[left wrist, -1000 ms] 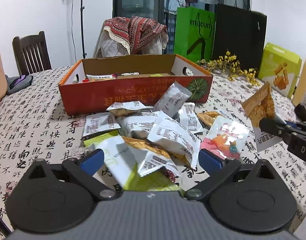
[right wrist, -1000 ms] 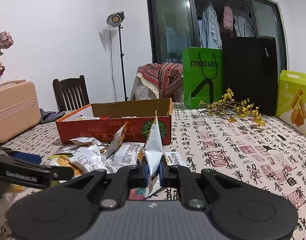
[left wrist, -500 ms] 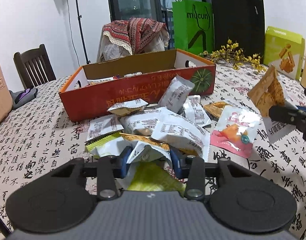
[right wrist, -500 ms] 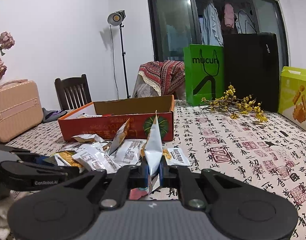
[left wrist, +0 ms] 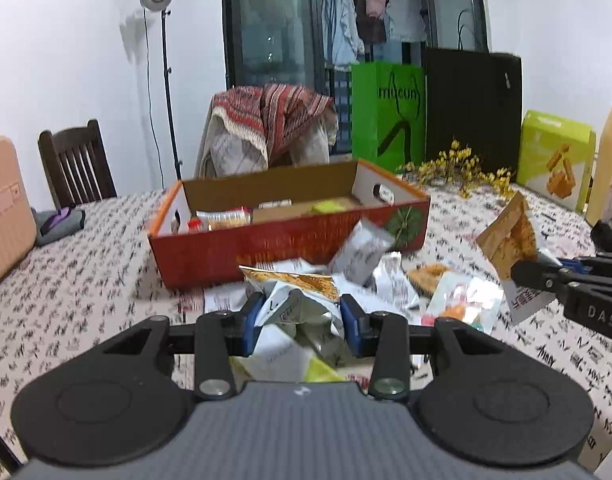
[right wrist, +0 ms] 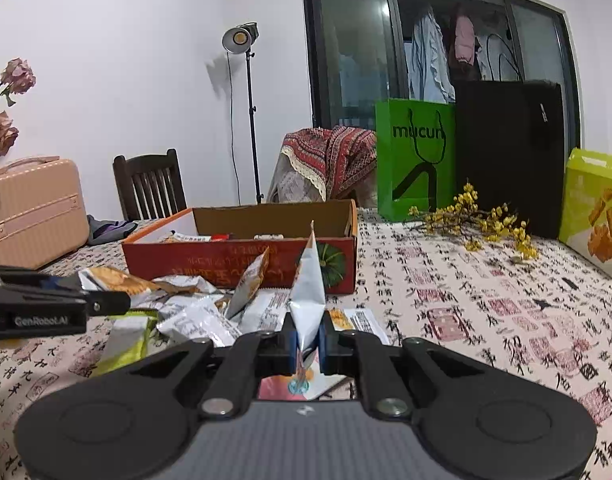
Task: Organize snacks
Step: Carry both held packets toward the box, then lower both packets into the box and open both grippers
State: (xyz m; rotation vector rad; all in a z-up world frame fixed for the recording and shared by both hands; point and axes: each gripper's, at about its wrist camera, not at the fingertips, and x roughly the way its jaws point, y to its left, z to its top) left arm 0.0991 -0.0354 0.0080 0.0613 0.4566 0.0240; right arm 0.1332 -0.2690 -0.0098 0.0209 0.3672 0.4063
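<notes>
An open red cardboard box (left wrist: 290, 242) with several snacks inside stands on the table; it also shows in the right wrist view (right wrist: 242, 268). A pile of snack packets (left wrist: 369, 268) lies in front of it. My left gripper (left wrist: 302, 316) is shut on a crumpled silver and orange snack packet (left wrist: 298, 304), lifted above the pile. My right gripper (right wrist: 306, 338) is shut on a silver and orange snack packet (right wrist: 307, 280) held upright; this packet shows at the right of the left wrist view (left wrist: 509, 240).
A green paper bag (right wrist: 415, 156), a black bag (right wrist: 509, 152), yellow dried flowers (right wrist: 477, 220) and a lime box (right wrist: 593, 208) stand at the back right. A pink case (right wrist: 30, 208) and a wooden chair (right wrist: 150, 184) are at the left. A yellow bottle (left wrist: 609, 152) stands far right.
My left gripper shut on a packet from the pile and lifted it towards the box. My right gripper kept its hold on its packet and barely moved.
</notes>
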